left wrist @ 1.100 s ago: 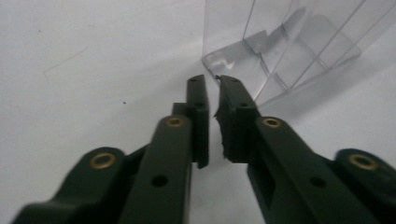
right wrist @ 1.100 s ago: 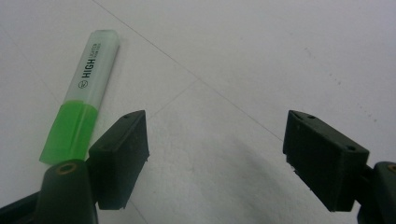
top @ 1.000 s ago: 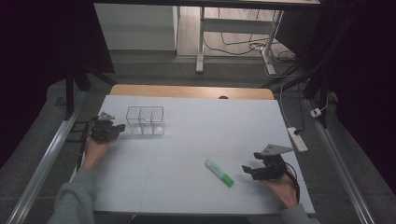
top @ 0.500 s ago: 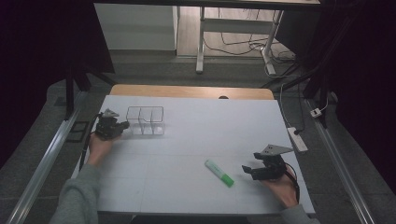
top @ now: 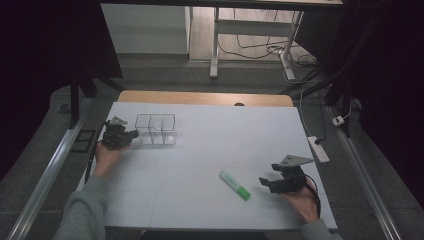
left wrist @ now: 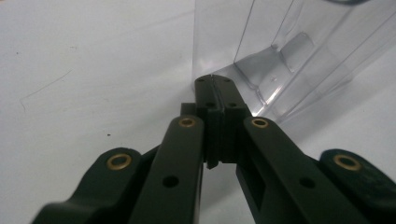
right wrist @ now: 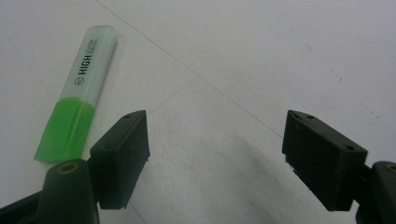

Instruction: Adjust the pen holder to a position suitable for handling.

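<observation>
White table [top: 200, 150]: left gripper [top: 131, 134], shut and empty, has neared the clear organizer [top: 156, 129]; right gripper [top: 265, 182] stays open.

Dim room, dark edges, soft close-ups

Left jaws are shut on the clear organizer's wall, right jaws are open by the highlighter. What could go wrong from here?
1. The left gripper pinches only a thin corner wall of the organizer; it may slip or tip if pulled.
2. The highlighter lies outside the right gripper, left of its open jaws; closing now would likely miss or nudge it.
</observation>
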Demonstrator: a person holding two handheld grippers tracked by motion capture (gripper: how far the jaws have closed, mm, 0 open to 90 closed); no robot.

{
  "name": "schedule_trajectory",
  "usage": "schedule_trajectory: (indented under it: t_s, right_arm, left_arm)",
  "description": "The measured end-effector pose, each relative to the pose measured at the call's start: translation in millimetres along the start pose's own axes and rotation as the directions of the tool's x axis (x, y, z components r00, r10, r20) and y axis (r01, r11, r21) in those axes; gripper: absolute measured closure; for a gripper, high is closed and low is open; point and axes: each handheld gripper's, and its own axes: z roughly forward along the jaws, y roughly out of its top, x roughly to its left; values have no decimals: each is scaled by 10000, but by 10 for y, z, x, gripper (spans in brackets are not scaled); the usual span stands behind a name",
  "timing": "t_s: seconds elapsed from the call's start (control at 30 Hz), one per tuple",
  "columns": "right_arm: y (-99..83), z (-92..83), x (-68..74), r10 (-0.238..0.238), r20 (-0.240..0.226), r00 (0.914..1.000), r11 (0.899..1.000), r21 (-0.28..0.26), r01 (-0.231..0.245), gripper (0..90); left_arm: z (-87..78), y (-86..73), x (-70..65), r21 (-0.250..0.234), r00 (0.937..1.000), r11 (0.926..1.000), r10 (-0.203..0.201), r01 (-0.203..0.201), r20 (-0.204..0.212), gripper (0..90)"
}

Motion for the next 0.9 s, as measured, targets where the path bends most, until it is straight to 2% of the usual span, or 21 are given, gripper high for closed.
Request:
schedule_trajectory:
  t_s: [0.23,0.47,0.9]
  right_arm:
    - [0,-15,-12,119,42,9999,9999,-88,-119,229]
    - [1,-10,-7,102,-11,9999,9999,-62,-102,229]
    - [0,-3,-8,95,-21,10000,10000,-12,-95,230]
  left_arm:
    - [10,0,-2,-25,9998,9999,-106,106,146,887]
    - [48,34,-79,33,9997,9999,168,-169,176,887]
    - [115,93,-196,75,9984,9990,435,-438,360,887]
